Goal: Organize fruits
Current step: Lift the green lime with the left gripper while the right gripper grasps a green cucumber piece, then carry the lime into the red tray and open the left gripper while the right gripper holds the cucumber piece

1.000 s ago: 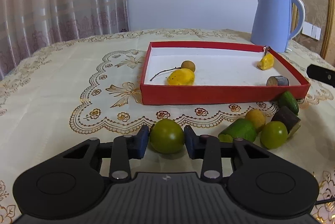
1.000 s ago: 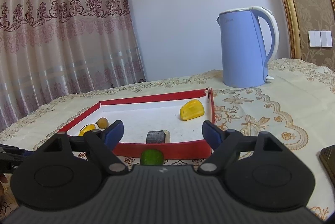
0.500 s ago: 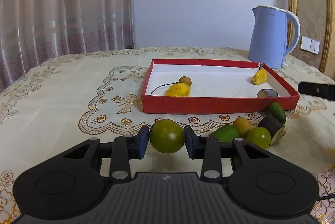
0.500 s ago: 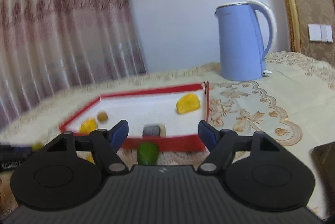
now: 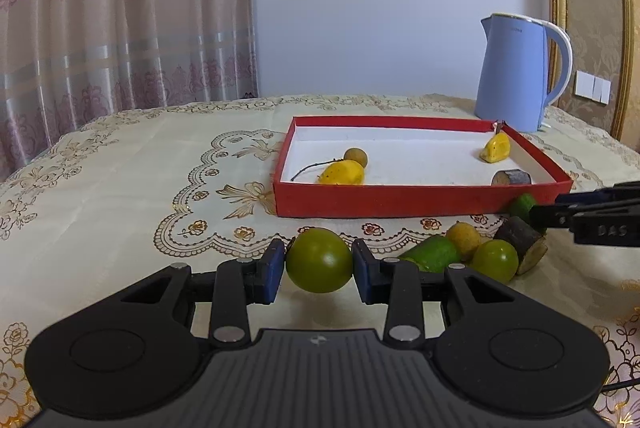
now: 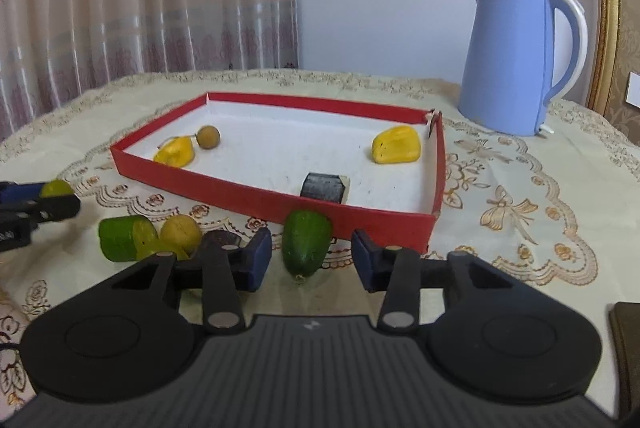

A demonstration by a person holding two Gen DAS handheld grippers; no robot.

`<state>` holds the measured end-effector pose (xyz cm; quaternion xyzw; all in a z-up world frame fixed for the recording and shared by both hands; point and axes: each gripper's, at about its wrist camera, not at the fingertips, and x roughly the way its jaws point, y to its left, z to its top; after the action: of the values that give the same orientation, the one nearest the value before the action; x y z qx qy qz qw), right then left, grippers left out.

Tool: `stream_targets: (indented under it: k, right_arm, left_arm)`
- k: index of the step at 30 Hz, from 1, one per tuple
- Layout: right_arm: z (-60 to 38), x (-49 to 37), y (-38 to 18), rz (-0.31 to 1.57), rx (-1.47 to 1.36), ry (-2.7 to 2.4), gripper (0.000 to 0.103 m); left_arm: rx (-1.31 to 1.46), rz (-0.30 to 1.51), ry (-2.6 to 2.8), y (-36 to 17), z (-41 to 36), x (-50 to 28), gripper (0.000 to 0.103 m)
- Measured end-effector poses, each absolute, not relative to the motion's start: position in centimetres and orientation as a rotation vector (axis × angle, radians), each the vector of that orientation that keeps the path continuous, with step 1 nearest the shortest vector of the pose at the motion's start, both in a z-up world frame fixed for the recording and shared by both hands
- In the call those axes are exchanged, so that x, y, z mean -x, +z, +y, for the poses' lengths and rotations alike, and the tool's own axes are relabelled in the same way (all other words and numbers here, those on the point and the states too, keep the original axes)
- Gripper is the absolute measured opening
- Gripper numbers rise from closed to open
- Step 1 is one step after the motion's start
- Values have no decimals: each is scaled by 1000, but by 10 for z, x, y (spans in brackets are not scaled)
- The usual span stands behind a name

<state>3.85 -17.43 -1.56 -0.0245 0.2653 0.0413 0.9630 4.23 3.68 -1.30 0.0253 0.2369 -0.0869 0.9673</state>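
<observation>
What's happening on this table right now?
A person is sorting fruit into the red tray with two handheld grippers. The left gripper grips a round green fruit. The right gripper has just been closing around a green pointed fruit, with gaps still showing beside it.

Blue kettle (image 6: 516, 60), patterned curtain (image 5: 120, 8), embroidered tablecloth (image 5: 120, 168)
</observation>
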Motion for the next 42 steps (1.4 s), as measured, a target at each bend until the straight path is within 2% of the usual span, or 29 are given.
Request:
stream_targets:
  k: [4, 6, 18, 30, 42]
  right_arm:
    - [-169, -44, -16, 550, 70, 75, 34]
    - [-167, -47, -18, 562, 81, 71, 29]
    - [-163, -57, -22, 595, 94, 66, 28]
    - [-172, -30, -6, 507, 57, 87, 27]
    - [-194, -14, -11, 485, -31, 134, 27]
  left_arm:
    - [-42, 481, -178, -14, 39, -43, 36]
    - [-41, 481, -181, -14, 39, -43, 36]
    - [-18, 472, -183, -11, 45, -41, 36]
    - [-2, 460, -196, -2, 46, -38, 36]
    - [-93, 421, -291, 30, 10, -53, 36]
